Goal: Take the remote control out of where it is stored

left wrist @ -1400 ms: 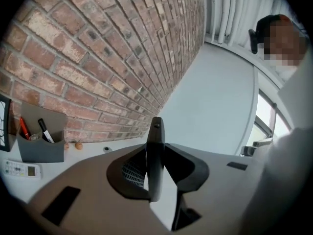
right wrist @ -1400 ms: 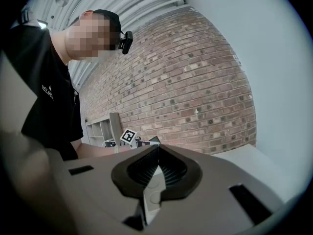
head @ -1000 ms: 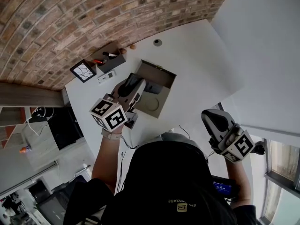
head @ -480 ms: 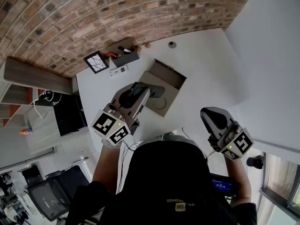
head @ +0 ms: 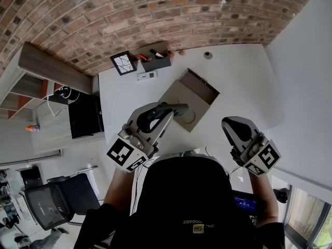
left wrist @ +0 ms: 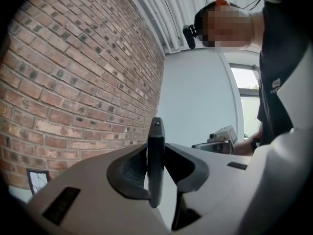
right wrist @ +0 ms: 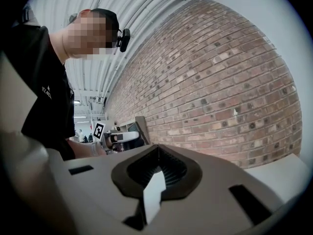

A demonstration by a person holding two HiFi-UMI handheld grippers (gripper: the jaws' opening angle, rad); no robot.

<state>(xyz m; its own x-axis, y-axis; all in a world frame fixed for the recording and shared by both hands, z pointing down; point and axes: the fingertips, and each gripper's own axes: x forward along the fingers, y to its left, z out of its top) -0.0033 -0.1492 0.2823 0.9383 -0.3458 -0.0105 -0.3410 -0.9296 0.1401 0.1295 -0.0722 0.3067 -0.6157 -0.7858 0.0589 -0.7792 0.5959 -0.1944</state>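
Note:
My left gripper [head: 165,111] is shut on a slim black remote control [head: 175,108], held in the air over the near left corner of the open grey box [head: 199,90] on the white table [head: 238,82]. In the left gripper view the remote [left wrist: 155,160] stands edge-on, clamped between the two jaws of the left gripper [left wrist: 156,168], and points up past them. My right gripper [head: 236,131] hangs to the right of the box, near the table's front edge. In its own view the right gripper [right wrist: 156,151] has its jaws together with nothing between them.
At the table's back, by the brick wall, stand a dark organiser tray [head: 155,62] with pens, a small framed picture [head: 123,63] and a white flat device [head: 147,76]. A black cabinet [head: 83,115] and an office chair [head: 49,204] are to the left.
My left gripper has drawn back from the box towards me with the remote in it, so the remote is now clear of the box. The right gripper has hardly moved.

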